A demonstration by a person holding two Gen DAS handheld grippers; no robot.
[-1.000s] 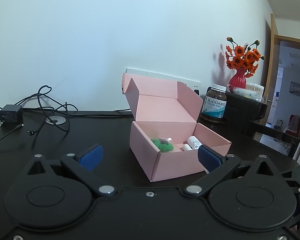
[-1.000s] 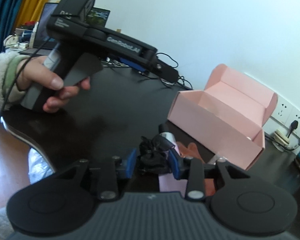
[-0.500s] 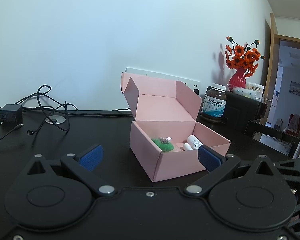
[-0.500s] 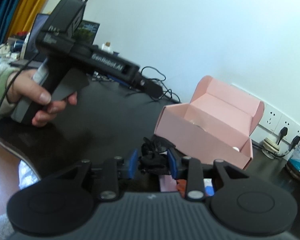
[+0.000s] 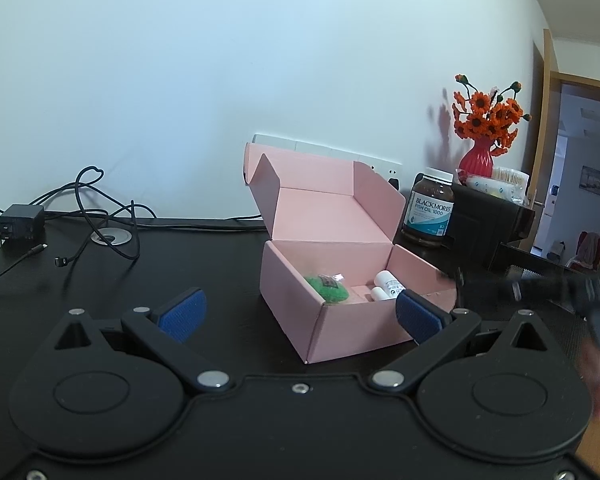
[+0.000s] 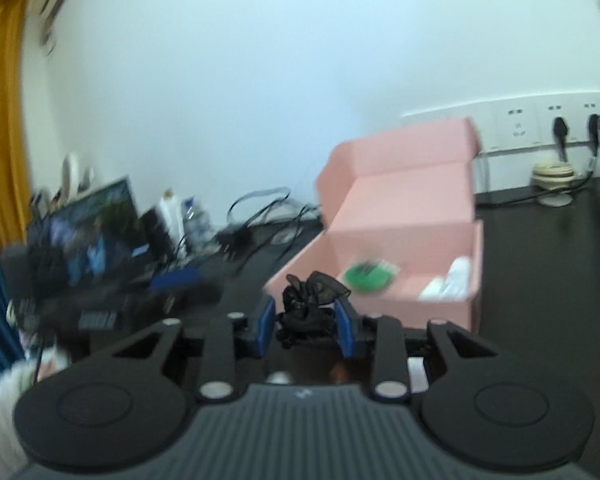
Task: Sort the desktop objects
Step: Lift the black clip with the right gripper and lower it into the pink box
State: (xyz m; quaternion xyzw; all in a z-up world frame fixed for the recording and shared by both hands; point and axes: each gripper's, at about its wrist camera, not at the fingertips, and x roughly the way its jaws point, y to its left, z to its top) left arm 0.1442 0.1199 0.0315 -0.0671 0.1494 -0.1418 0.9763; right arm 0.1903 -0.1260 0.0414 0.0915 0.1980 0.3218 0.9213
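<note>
At the lower middle of the right wrist view, our right tool (image 6: 305,323) stayed clamped on a black clip-like thing (image 6: 310,306), now lifted and swung toward the pink box (image 6: 404,216) at centre right, nearly over it. Our left tool (image 5: 298,314) waited wide open, holding nothing.

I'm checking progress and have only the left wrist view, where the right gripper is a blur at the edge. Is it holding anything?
Observer: Yes. The right gripper is shut on a small black clip-like object.
Operator: Is it over the pink box yet?
Observer: It doesn't look so. It shows just before the near corner of the pink box, though the picture is blurred.
Operator: Anything further left on the desk?
Observer: An open laptop.
</note>
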